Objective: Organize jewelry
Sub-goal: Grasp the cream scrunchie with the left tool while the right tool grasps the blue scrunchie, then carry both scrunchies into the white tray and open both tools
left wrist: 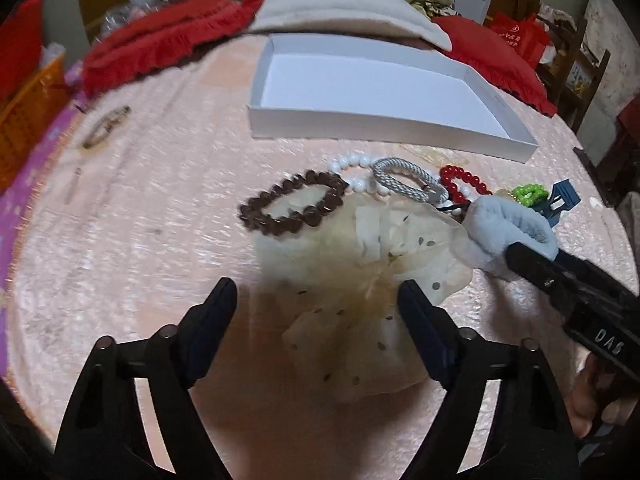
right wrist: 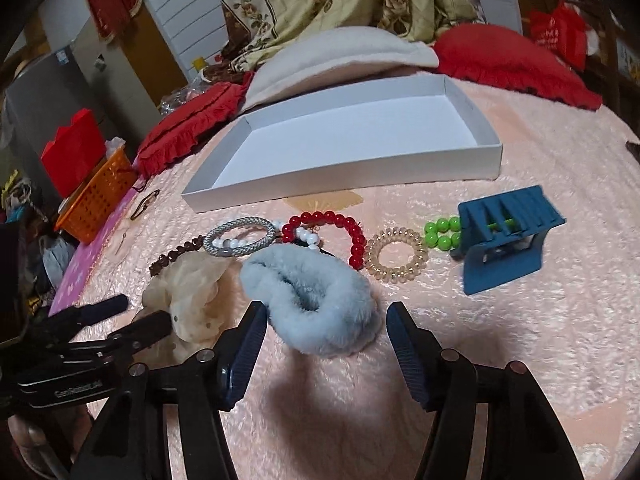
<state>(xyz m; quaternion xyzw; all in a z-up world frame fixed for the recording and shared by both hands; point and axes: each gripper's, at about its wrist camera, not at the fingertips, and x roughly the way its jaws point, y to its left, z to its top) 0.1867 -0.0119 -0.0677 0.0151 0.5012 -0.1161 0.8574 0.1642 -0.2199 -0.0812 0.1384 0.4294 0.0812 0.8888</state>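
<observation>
A row of jewelry lies on the pink cloth before an empty white box (right wrist: pixel 484 136): brown bead bracelet (left wrist: pixel 292 204), grey braided band (right wrist: pixel 240 236), white bead bracelet (right wrist: pixel 230 243), red bead bracelet (right wrist: pixel 352 228), clear coil tie (right wrist: pixel 396 254), green beads (right wrist: pixel 442 234), blue claw clip (right wrist: pixel 504 236). A fluffy blue scrunchie (right wrist: pixel 316 304) lies just beyond my open right gripper (right wrist: pixel 326 316). A sheer cream scrunchie (left wrist: pixel 360 280) lies between the fingers of my open left gripper (left wrist: pixel 318 292). The box also shows in the left wrist view (left wrist: pixel 360 120).
Red cushions (right wrist: pixel 512 64) and a white pillow (right wrist: pixel 340 56) lie behind the box. An orange basket (right wrist: pixel 96 200) stands at the left edge. A small clasp (left wrist: pixel 106 126) lies apart on the cloth at the left.
</observation>
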